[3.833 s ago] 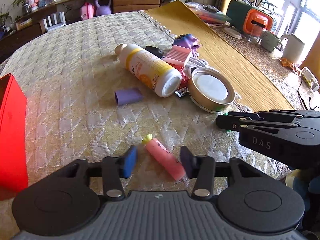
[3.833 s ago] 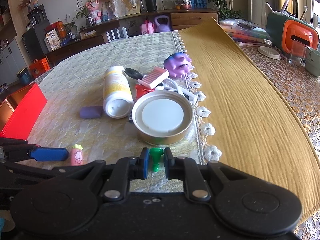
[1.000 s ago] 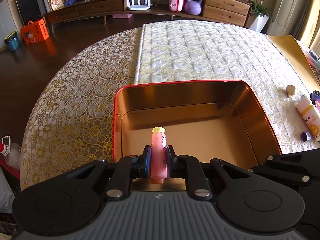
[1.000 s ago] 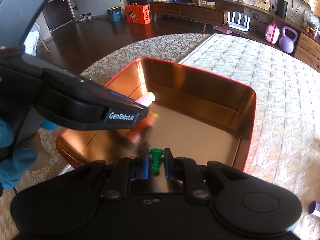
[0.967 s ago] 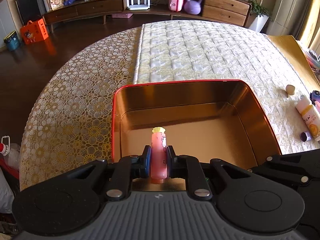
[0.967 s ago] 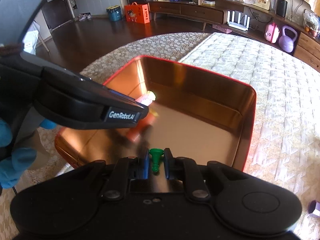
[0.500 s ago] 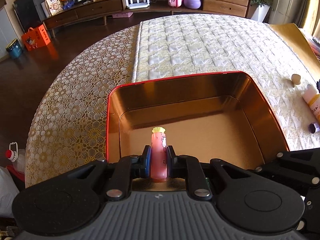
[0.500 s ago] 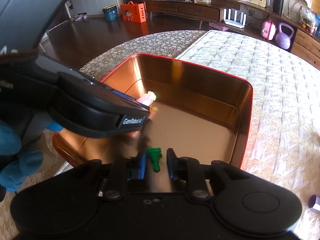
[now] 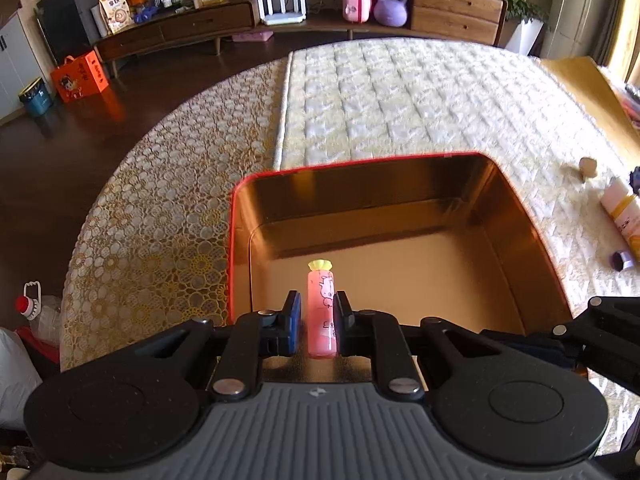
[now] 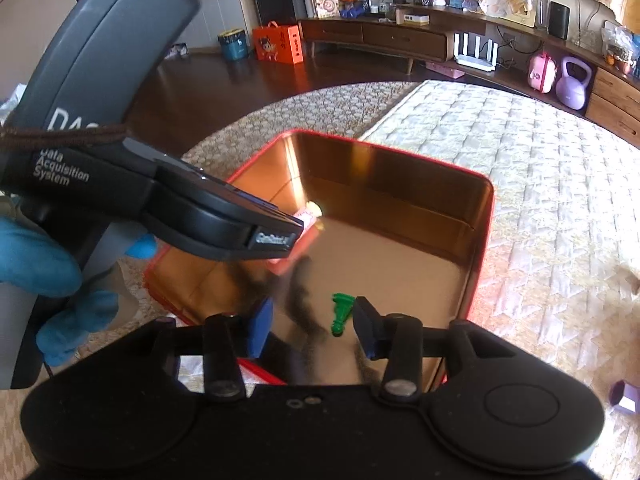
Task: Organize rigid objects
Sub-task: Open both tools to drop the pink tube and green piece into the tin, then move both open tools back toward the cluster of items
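A red tin (image 9: 360, 164) with a shiny golden inside stands on the quilted tablecloth. My left gripper (image 9: 318, 312) hangs over its near left part, shut on a pink tube (image 9: 320, 292) with a yellow cap that points away from me. In the right wrist view the same tin (image 10: 400, 156) lies below my right gripper (image 10: 312, 320), whose jaws are opening. A small green piece (image 10: 342, 314) lies on the tin's floor between the fingers, close to the right one, and no pad presses on it. The left gripper (image 10: 272, 236) reaches in from the left, held by a blue-gloved hand (image 10: 40, 264).
To the right of the tin lie a white-and-yellow bottle (image 9: 624, 216), a purple cap (image 9: 620, 260) and a small wooden knob (image 9: 588, 166). The round table's edge curves close on the left, with dark floor beyond. A low sideboard stands at the back of the room.
The right jaws have spread apart and let go of the green piece, which now lies on the tin's floor. The right gripper has risen a little. The left keeps its grip on the pink tube.
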